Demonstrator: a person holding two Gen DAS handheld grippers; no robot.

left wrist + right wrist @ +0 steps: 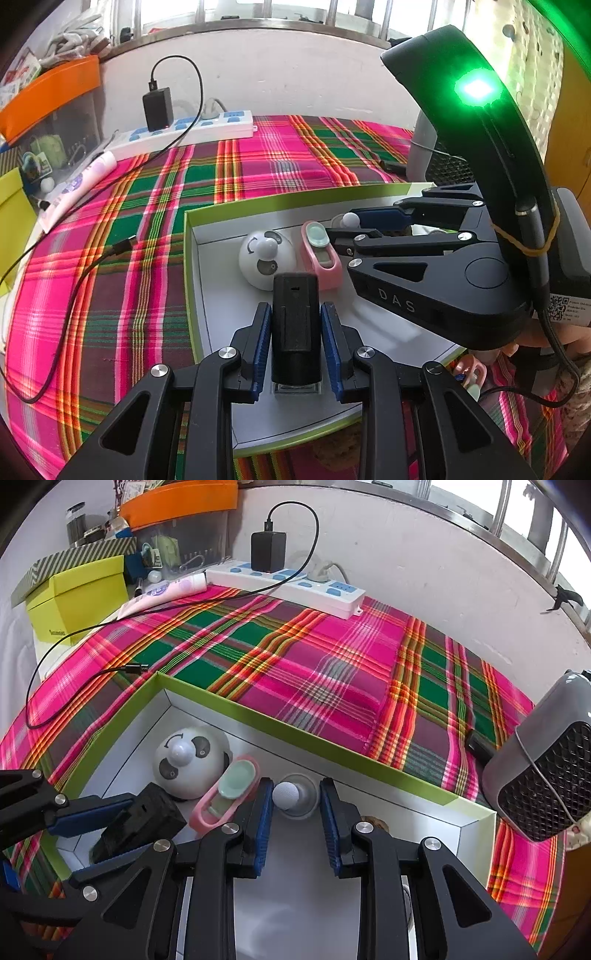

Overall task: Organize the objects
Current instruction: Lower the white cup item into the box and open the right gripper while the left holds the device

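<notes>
Inside the green-rimmed box (258, 716), the white dome (190, 762), pink case (225, 794) and small white ball (285, 794) crowd the floor toward eleven and twelve o'clock, while the plaid cloth (325, 672) beyond lies open up to the power strip (288, 585) at twelve.

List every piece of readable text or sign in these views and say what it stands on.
"DAS": on the right gripper body.
QR sticker on that gripper: print too small to read.
Yellow box: dark side print, blurred.
White tube: print unreadable.
Curved arrow: on the white dome.
</notes>
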